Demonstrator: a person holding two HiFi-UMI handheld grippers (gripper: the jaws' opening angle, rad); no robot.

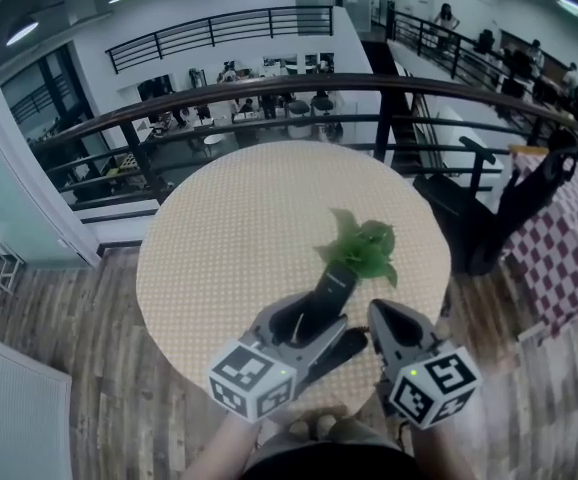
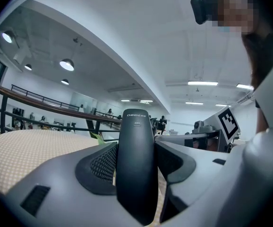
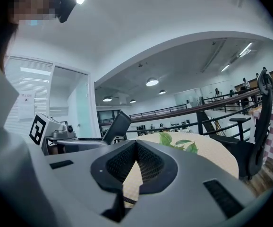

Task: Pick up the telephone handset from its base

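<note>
Left gripper [image 2: 135, 144] clamps handset [image 2: 135, 174] between pads, jaws fairly wide. Handset sticks out past jaw tips, toward plant [image 1: 364, 246] ahead. Right gripper [image 3: 135, 142] just right of it, jaw tips meeting, empty. Bench [image 1: 229, 228] below both.

The left tongs [image 1: 321, 313] and the right tongs [image 1: 387, 318] have smooth, light-grey moulded shells with small dark rectangular slots. Each ends in a white cube [image 1: 252, 380] printed with black square markers (a different pattern on each face). The inner pads [image 3: 120, 165] are black and finely meshed
</note>
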